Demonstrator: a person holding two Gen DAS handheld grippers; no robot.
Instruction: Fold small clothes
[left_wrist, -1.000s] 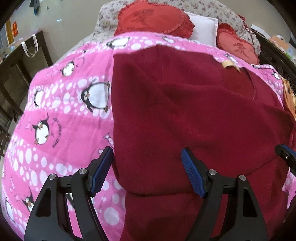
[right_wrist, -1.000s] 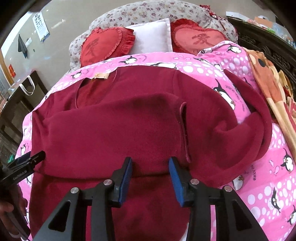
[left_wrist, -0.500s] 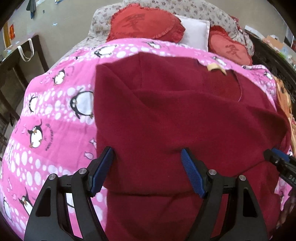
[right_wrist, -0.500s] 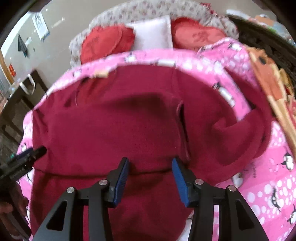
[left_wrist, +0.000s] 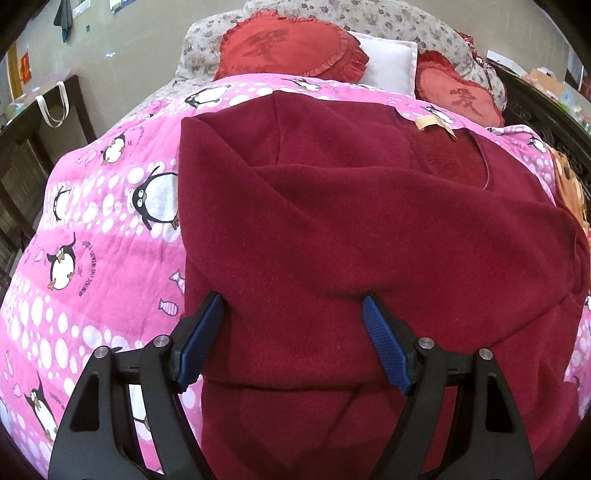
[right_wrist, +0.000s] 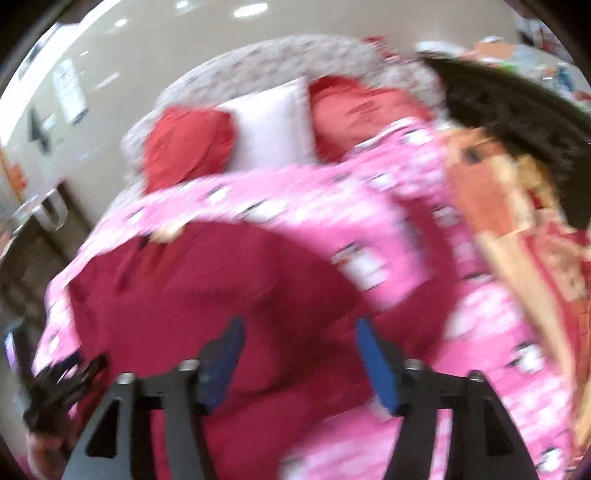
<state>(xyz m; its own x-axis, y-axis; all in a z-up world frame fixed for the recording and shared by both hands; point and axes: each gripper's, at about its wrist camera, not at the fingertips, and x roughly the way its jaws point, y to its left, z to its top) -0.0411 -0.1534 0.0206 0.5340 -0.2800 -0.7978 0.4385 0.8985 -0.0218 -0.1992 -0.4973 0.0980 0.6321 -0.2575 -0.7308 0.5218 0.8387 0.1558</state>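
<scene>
Since a second ago my right tongs (right_wrist: 297, 360) have lifted away from the dark red fleece top (left_wrist: 369, 229), and their jaws are opening with nothing between them (that view is heavily blurred). My left tongs (left_wrist: 291, 339) hover wide open over the top's folded-over near part, gripping nothing. The top lies spread on a pink penguin-print quilt (left_wrist: 103, 229) on the bed, its tan neck label (left_wrist: 434, 123) toward two red heart cushions (left_wrist: 284, 51).

The right gripper (right_wrist: 299, 358) lifted off the red sweater (right_wrist: 192, 295), its jaws opening with nothing between them, and swung toward 3 o'clock.
</scene>
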